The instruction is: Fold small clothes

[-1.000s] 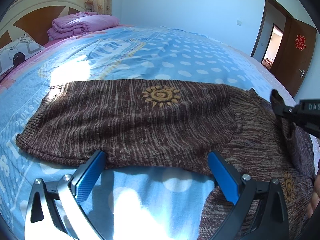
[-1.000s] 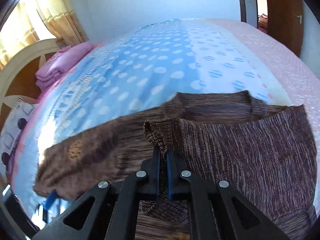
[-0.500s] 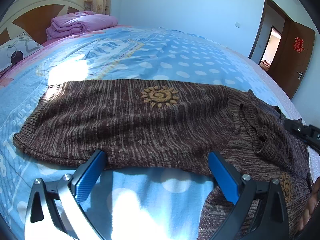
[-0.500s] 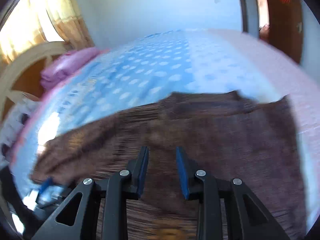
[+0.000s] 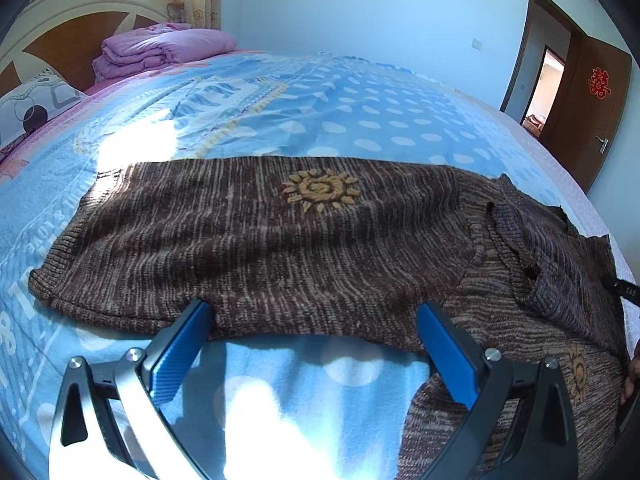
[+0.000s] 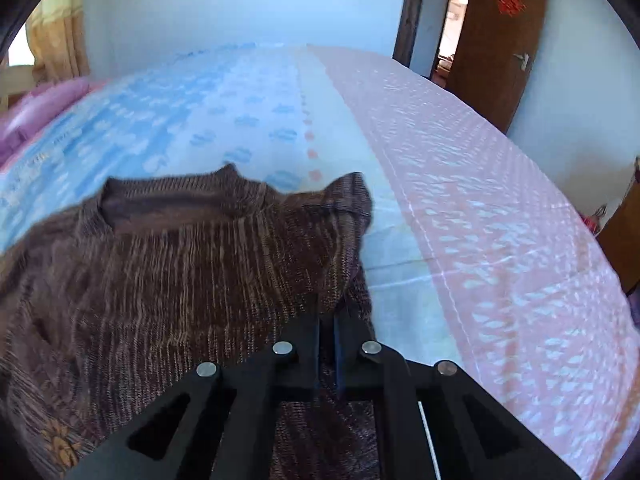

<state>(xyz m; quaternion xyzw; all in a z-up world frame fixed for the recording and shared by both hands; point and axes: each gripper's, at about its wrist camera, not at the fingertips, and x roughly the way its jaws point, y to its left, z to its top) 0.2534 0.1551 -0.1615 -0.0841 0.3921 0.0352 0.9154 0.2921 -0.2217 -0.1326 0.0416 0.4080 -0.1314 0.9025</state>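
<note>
On the blue dotted bed, my left gripper gapes wide; my right gripper pinches the brown knitted sweater: soft, floppy, best held by edges.

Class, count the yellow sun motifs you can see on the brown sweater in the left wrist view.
2. One sun motif sits mid-sweater; a second sun motif lies near the right edge. Folds may hide others.
</note>
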